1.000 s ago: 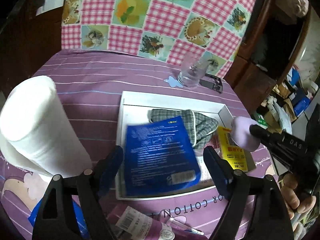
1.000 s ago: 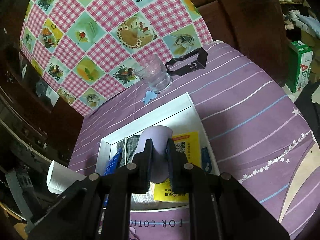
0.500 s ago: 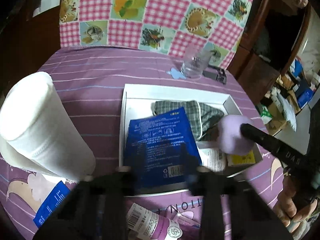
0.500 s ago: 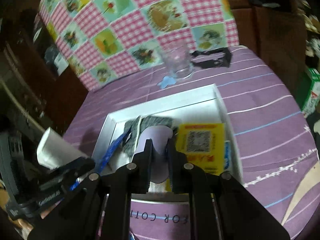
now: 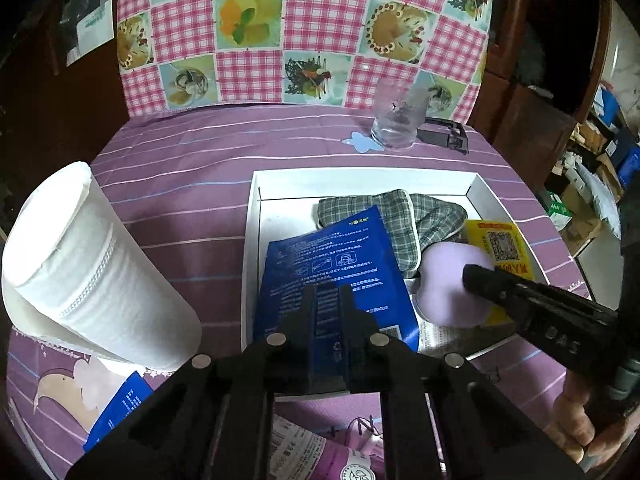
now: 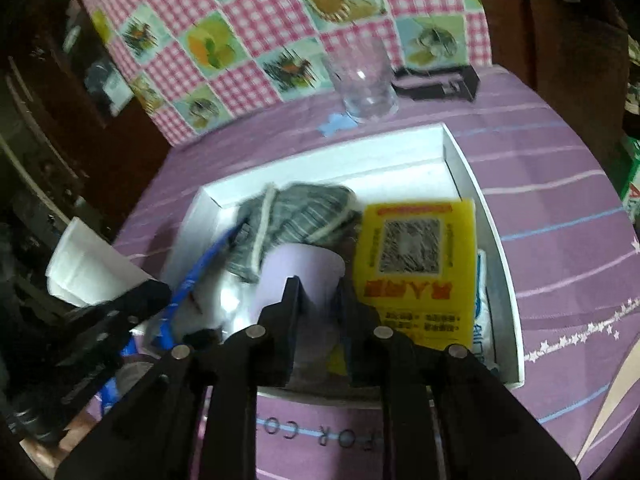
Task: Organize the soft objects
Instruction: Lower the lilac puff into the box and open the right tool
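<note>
A white tray [image 5: 256, 240] [image 6: 460, 160] on the purple cloth holds a grey plaid cloth [image 5: 420, 208] [image 6: 300, 208], a yellow packet [image 5: 500, 244] [image 6: 420, 264] and a blue packet [image 5: 332, 264]. My left gripper [image 5: 326, 296] is closing at the tray's near edge, its pads pinching the blue packet, which tilts up edge-on in the right wrist view. My right gripper [image 6: 318, 292] has a lilac soft pad [image 6: 304, 268] [image 5: 448, 280] between its pads, low in the tray next to the yellow packet. Its jaws are opening, and the pad still fills the gap.
A white paper roll [image 5: 80, 256] lies left of the tray. An empty glass [image 5: 398, 120] and a black clip [image 5: 444, 136] stand behind it. Another blue packet [image 5: 116, 412] and a purple wrapper [image 5: 320, 452] lie near me. A hand [image 5: 576, 420] grips the right tool.
The left jaws went from wide open around the blue packet to nearly closed on it. The right gripper carried the lilac pad down into the tray and its fingers spread slightly.
</note>
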`<state>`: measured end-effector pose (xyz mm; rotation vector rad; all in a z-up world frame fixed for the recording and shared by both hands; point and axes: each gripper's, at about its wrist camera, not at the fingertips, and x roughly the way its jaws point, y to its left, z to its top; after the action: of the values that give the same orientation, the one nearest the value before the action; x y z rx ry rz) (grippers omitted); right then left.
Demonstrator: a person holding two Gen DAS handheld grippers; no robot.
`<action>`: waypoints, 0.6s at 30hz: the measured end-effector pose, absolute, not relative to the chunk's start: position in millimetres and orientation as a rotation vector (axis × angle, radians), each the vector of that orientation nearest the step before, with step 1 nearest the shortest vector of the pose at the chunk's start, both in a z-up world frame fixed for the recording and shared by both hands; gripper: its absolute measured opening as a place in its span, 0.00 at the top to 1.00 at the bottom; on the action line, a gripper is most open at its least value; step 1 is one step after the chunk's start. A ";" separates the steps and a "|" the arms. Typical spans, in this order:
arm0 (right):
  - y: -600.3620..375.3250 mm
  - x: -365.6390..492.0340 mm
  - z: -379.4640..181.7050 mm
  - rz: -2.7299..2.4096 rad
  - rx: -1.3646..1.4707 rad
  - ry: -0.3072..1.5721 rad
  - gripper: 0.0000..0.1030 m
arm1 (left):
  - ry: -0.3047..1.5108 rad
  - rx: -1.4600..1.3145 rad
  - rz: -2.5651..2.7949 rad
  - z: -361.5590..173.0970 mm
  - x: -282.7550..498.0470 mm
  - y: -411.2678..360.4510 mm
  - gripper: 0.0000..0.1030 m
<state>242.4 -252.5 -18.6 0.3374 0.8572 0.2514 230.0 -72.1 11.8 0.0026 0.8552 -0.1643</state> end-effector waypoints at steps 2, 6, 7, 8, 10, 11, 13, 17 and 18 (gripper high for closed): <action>-256.7 243.1 -18.0 0.261 0.369 0.868 0.80 | 0.860 0.008 -0.163 11.5 229.9 -73.2 0.91; -258.2 243.2 -17.9 0.261 0.375 0.888 0.79 | 0.868 0.002 -0.173 11.0 229.6 -74.1 0.91; -254.8 242.8 -17.5 0.257 0.352 0.893 0.78 | 0.868 -0.001 -0.175 10.8 229.5 -74.4 0.91; -252.6 242.9 -16.9 0.254 0.339 0.897 0.78 | 0.868 -0.003 -0.175 10.5 229.6 -74.5 0.91; -250.4 242.9 -15.8 0.269 0.346 0.915 0.75 | 0.871 -0.009 -0.180 9.2 229.6 -74.4 0.91; -251.1 243.5 -16.3 0.289 0.368 0.927 0.75 | 0.873 -0.009 -0.180 8.6 229.7 -75.0 0.91; -253.9 244.6 -16.4 0.301 0.397 0.933 0.73 | 0.880 -0.011 -0.179 7.7 229.9 -75.9 0.91; -267.5 243.2 -11.7 0.297 0.512 0.919 0.71 | 0.877 -0.026 -0.190 10.3 225.9 -77.7 0.82; -271.1 241.8 -8.1 0.296 0.537 0.908 0.71 | 0.873 -0.036 -0.194 11.9 224.8 -77.5 0.76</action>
<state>241.8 -271.1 -8.1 0.5371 0.9078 0.2959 224.8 -77.5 11.9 -0.0358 0.8732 -0.1938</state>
